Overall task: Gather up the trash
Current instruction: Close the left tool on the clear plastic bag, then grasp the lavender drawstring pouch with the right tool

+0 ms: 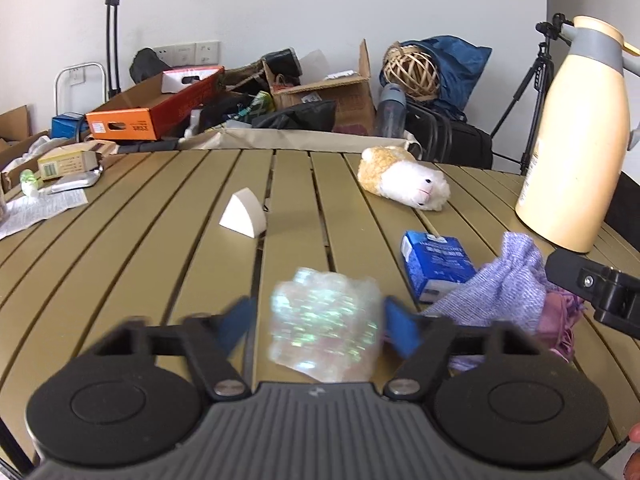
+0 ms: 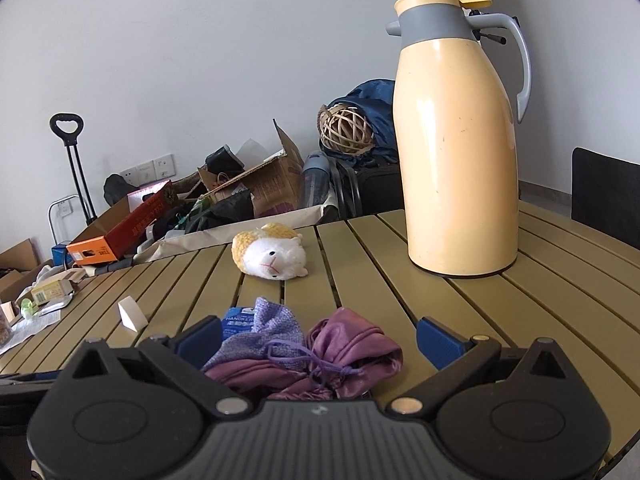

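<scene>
Your left fingers [image 1: 256,320] seem to pinch the blurred plastic wad [image 1: 326,326]; right fingers [image 2: 436,340] gape around the purple pouches [image 2: 316,354]; nothing binned yet.

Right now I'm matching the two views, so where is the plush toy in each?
Left wrist: plush toy upper right of centre, left of the flask.
Right wrist: plush toy centre, left of the flask.
Shared landmark: white wedge.
</scene>
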Action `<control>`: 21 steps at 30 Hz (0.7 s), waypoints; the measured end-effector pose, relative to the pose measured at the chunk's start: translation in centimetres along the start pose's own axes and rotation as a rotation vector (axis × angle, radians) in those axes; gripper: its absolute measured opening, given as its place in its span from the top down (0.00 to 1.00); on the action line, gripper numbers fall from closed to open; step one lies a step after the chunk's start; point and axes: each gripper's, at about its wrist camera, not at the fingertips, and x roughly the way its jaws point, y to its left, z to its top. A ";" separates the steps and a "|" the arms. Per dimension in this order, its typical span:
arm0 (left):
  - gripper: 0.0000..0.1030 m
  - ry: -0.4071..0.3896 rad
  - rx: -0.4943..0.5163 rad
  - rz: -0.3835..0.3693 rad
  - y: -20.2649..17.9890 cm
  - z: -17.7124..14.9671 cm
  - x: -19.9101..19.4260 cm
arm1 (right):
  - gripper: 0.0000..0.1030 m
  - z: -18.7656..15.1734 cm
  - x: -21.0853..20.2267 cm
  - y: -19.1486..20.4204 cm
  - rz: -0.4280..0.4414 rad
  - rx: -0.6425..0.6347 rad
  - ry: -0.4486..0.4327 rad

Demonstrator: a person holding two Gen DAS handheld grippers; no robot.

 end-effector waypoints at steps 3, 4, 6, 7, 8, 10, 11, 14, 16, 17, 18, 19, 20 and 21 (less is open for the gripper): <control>0.57 -0.011 0.006 -0.006 0.0 -0.2 -0.2 | 0.00 0.0 -0.1 0.0 0.000 0.000 -0.002; 0.57 -0.016 0.010 -0.008 0.0 -0.2 -0.3 | 0.00 0.0 -0.1 0.0 0.001 0.000 -0.002; 0.58 -0.026 0.011 -0.007 0.2 -0.3 -0.7 | 0.00 0.0 -0.1 0.2 0.004 -0.002 -0.004; 0.58 -0.032 0.009 -0.007 0.3 -0.3 -0.9 | 0.00 0.0 -0.1 0.3 0.005 -0.005 -0.006; 0.58 -0.037 0.007 -0.008 0.4 -0.2 -1.2 | 0.00 0.0 -0.2 0.5 0.006 -0.007 -0.009; 0.58 -0.053 0.007 -0.004 0.6 -0.1 -1.7 | 0.00 0.0 -0.4 0.9 0.014 -0.015 -0.022; 0.58 -0.064 0.012 0.001 0.7 0.0 -2.0 | 0.00 0.0 -0.5 1.1 0.019 -0.021 -0.030; 0.58 -0.087 0.022 0.012 1.1 0.1 -2.8 | 0.00 0.2 -0.6 2.2 0.040 -0.053 -0.045; 0.58 -0.095 0.025 0.018 1.4 0.1 -3.2 | 0.00 0.3 -0.5 3.1 0.061 -0.078 -0.048; 0.58 -0.099 0.025 0.023 1.6 0.1 -3.3 | 0.00 0.4 -0.5 3.5 0.069 -0.086 -0.051; 0.58 -0.103 0.025 0.028 1.8 0.1 -3.5 | 0.00 0.5 -0.5 3.8 0.073 -0.088 -0.055; 0.58 -0.105 0.025 0.031 2.0 0.1 -3.6 | 0.00 0.6 -0.4 4.1 0.076 -0.089 -0.058; 0.58 -0.106 0.025 0.034 2.2 0.1 -3.7 | 0.00 0.7 -0.3 4.3 0.079 -0.091 -0.057; 0.58 -0.108 0.024 0.037 2.5 0.1 -3.8 | 0.00 0.8 -0.1 4.4 0.080 -0.092 -0.056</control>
